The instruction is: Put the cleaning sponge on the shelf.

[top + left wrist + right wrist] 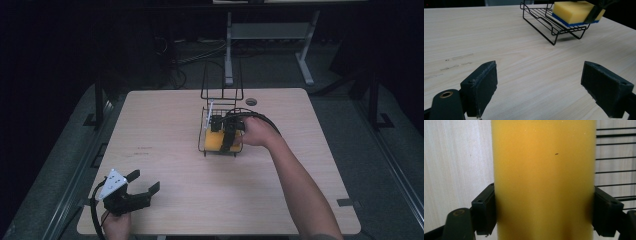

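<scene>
From above, my right gripper (231, 134) clamps the yellow sponge (216, 141) in the black wire rack (220, 112). My left gripper (539, 87) rests spread wide, empty, near the table (511, 62) edge. Close up, the sponge (544, 177) looks light and squashy; holding its long sides seems best.

light wood-grain table (165, 125), rounded corners, small round grommet hole (251, 101) near its far edge, faint scuff marks (142, 150) left of centre. grey floor around it, dim. behind the table, a second desk's grey metal legs (305, 62) and a tangle of cables (175, 55) on the floor. background beyond is dark; details there cannot be made out.
</scene>
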Motion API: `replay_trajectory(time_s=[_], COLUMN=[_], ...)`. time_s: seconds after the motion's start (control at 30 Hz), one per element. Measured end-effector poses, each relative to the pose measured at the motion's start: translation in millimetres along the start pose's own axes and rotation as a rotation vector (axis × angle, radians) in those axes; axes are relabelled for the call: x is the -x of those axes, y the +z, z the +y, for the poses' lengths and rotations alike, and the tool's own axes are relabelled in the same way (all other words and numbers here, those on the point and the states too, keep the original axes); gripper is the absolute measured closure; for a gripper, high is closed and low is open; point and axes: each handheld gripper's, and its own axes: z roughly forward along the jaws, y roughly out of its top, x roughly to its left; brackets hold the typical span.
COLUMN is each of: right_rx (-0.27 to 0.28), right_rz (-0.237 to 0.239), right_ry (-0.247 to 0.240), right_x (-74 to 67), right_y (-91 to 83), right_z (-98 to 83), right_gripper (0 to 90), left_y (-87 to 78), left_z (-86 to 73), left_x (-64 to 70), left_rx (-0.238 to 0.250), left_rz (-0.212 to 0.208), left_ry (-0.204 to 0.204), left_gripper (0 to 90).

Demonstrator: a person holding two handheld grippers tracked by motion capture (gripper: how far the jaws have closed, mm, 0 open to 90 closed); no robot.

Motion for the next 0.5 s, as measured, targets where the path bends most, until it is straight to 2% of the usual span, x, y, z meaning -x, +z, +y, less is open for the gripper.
replay_trajectory(time_s=[0.1,0.2,0.3,0.43,0.5], right_rx=[0.007,-0.008,0.015,-0.02,0.002], right_rz=[0.001,-0.006,0.012,0.0,-0.001], right_ry=[0.004,-0.002,0.019,0.015,0.02], right_x=[4.7,13.0,19.9,28.9,32.6], right_y=[-0.9,0.9,0.1,3.6,4.6], right_z=[4.0,7.7,9.5,13.1,13.2], right_gripper=[21.1,21.1,21.1,21.1,21.1], left_y=[0.1,-0.5,-2.0,-3.2,-3.6], left_z=[0.2,-0.1,-0.3,-0.8,-0.8], left_x=[0.2,-0.3,-2.5,-4.7,-5.1], left_rx=[0.002,0.002,0.006,0.01,0.011], left_rz=[-0.001,0.0,0.001,0.007,0.008], left_ry=[0.002,-0.002,-0.007,-0.017,-0.018], left_gripper=[12.9,13.0,13.0,12.9,12.9])
